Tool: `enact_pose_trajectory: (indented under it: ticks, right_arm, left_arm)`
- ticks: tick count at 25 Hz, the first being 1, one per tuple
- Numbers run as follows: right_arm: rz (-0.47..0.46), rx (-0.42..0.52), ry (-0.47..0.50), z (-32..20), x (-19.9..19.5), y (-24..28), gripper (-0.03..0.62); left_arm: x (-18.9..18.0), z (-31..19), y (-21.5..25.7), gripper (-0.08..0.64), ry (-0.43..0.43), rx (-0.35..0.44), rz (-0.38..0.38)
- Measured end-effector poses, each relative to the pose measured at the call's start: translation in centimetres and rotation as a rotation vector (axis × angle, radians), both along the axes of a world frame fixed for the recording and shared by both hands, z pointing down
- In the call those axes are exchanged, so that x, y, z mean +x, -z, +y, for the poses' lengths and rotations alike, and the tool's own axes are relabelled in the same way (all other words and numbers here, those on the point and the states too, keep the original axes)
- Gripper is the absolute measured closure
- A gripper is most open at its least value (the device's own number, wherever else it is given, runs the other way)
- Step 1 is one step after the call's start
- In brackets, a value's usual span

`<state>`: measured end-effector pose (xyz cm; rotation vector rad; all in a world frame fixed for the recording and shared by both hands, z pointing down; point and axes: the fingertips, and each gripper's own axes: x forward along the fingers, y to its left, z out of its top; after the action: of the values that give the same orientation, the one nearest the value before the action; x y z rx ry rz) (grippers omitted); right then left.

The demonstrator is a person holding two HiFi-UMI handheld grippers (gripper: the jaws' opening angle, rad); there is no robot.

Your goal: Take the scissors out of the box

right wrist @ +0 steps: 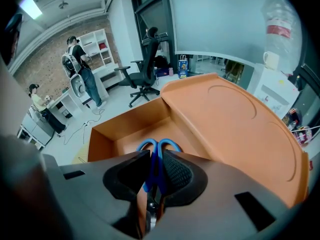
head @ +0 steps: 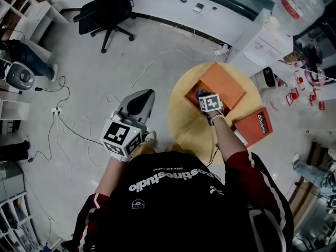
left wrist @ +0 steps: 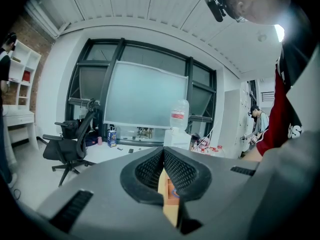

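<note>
The left gripper (head: 143, 96) hangs off to the left over the floor, apart from the table (head: 182, 127), with its jaws together and nothing between them; only a thin slit shows under the pads in the left gripper view. It appears to play no part in the work at this point. White print runs upside down across the person's black top (head: 173, 193); it seems to end in "studio", though the first letters are not sure. On the round wooden table stands the open orange box (head: 227, 83), its lid (right wrist: 235, 124) swung up on the right. The right gripper (right wrist: 156, 166) reaches down into the box and is clamped on the scissors (right wrist: 159, 146), gripping just below the blue handle loops, which stick out past the pads. The scissors sit low inside the box walls, near the floor of it, so I judge the grasp made but the removal not yet done: what remains is to lift them clear of the walls and carry them out. Just right of the box lies a flat red pack (head: 253, 125) with white lettering, too small to read with any certainty. Further right, a water bottle (head: 296, 4) on a dispenser bears a red label whose print cannot be made out.
</note>
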<state>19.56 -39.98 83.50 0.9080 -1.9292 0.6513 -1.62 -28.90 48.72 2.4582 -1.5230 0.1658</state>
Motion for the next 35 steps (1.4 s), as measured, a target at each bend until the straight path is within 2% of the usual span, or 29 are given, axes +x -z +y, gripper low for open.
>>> enact_pose_trajectory:
  ticks: [12,35]
  right_arm:
    - [-0.029,0.057,-0.002,0.5,0.4,2.1,0.486]
    - [-0.120,0.223,-0.042,1.8,1.2,11.2,0.489]
  left_arm:
    - [-0.2,-0.1,0.7,0.543,-0.014,0.016,0.026]
    - [4.4,-0.6,3.6,0.543,-0.221,0.104,0.079]
